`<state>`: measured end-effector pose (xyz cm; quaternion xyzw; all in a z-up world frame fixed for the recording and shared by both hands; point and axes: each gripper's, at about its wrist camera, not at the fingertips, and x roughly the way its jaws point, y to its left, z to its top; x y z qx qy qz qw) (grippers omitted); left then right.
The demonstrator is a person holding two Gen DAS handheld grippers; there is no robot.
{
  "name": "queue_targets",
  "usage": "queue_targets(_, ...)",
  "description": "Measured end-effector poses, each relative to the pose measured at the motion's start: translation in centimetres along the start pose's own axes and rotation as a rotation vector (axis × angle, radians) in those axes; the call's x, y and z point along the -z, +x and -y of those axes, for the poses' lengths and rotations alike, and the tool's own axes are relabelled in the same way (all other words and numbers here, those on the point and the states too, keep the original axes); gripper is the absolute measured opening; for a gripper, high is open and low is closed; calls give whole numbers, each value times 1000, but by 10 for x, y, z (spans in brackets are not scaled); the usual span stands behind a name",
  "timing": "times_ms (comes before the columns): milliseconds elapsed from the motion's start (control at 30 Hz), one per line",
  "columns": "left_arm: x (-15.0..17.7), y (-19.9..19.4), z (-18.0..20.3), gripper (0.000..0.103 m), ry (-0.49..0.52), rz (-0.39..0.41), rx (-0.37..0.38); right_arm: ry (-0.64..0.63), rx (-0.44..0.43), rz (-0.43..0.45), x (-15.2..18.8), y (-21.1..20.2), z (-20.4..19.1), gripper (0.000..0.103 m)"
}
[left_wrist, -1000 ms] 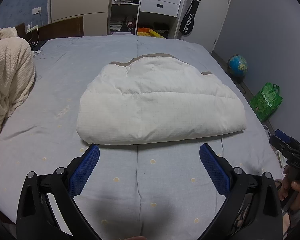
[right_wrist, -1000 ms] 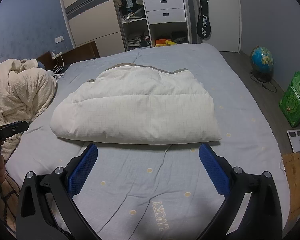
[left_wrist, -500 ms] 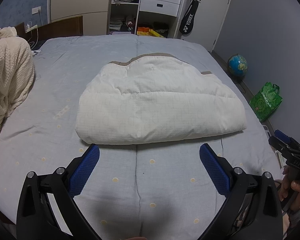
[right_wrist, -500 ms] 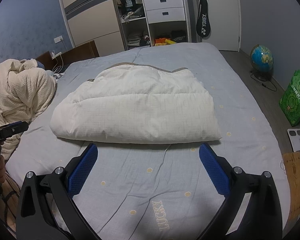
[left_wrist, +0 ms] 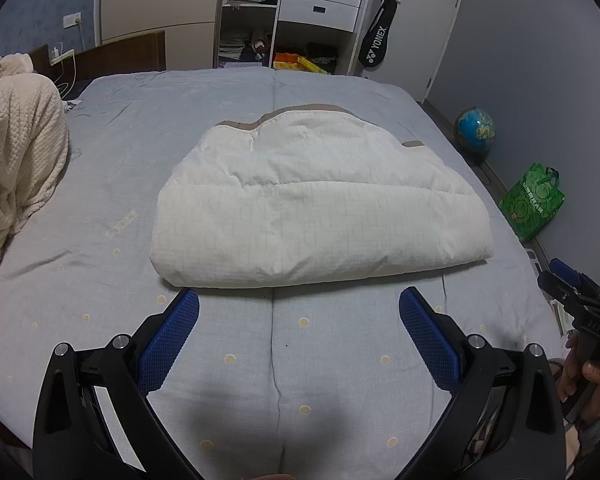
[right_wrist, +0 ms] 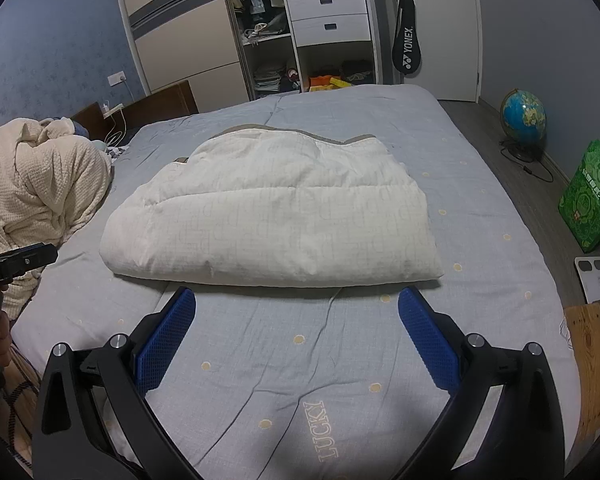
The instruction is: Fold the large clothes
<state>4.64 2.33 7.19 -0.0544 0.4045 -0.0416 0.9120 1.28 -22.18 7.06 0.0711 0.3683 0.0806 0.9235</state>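
A white quilted garment [left_wrist: 316, 208] lies folded into a thick rectangle in the middle of the grey-blue bed [left_wrist: 276, 360]; it also shows in the right wrist view [right_wrist: 276, 216]. A beige lining edge shows along its far side. My left gripper [left_wrist: 298, 320] is open and empty, held above the bed just short of the garment's near fold. My right gripper [right_wrist: 296, 316] is open and empty, also just short of the near fold. The right gripper shows at the right edge of the left wrist view [left_wrist: 576, 300], and the left gripper at the left edge of the right wrist view [right_wrist: 16, 264].
A cream knitted blanket [right_wrist: 40, 192] is heaped on the bed's left side. A wardrobe with white drawers [right_wrist: 328, 12] stands beyond the bed. A globe [right_wrist: 522, 118], a green bag [right_wrist: 590, 200] and a scale [right_wrist: 596, 280] are on the floor to the right.
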Motion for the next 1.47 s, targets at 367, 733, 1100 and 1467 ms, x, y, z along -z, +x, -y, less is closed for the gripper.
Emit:
queue_targets(367,0,0,0,96,-1,0,1,-1,0,0,0,0,0,97)
queue_targets(733,0,0,0,96,-1,1,2,0,0,0,0,0,0,97)
queue_targets(1100,0,1,0,96,0,4,8,0,0,-1,0,0,0,97)
queue_targets(1467,0,0,-1,96,-15,-10,-2,1,0,-3,0,0,1,97)
